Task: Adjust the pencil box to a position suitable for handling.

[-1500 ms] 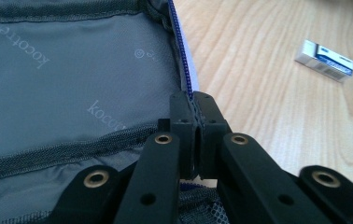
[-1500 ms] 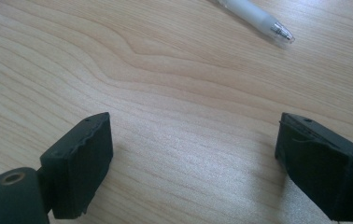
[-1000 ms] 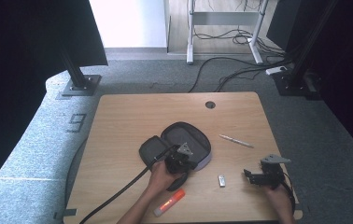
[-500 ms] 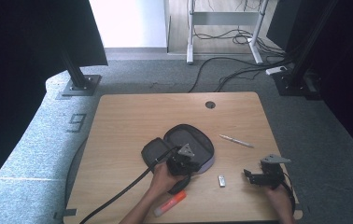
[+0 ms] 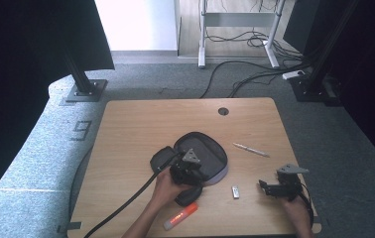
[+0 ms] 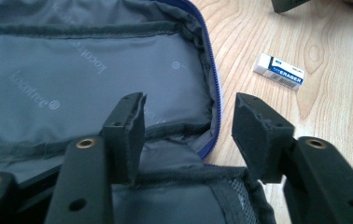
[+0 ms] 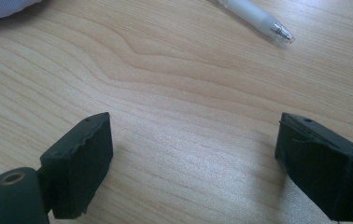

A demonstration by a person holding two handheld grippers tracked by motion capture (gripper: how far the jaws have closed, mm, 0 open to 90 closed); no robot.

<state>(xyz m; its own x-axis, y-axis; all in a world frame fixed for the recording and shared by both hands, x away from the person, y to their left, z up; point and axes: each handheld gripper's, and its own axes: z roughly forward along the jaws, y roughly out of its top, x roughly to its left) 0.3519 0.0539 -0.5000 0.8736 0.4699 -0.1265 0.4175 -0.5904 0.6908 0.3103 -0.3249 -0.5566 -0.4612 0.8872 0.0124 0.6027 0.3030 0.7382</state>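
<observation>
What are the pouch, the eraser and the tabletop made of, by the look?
Pouch: woven fabric, likely nylon; matte grey lining with a printed logo, stitched seams, blue zip edge.
Eraser: probably rubber or vinyl in a printed paper sleeve reading ERASER; the block itself is mostly covered.
Tabletop: light wood grain, smooth with a slight sheen; could be veneer or laminate.

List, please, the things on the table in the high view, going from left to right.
Orange glue stick → open pencil case with the left tool over it → eraser → pen → right tool.
</observation>
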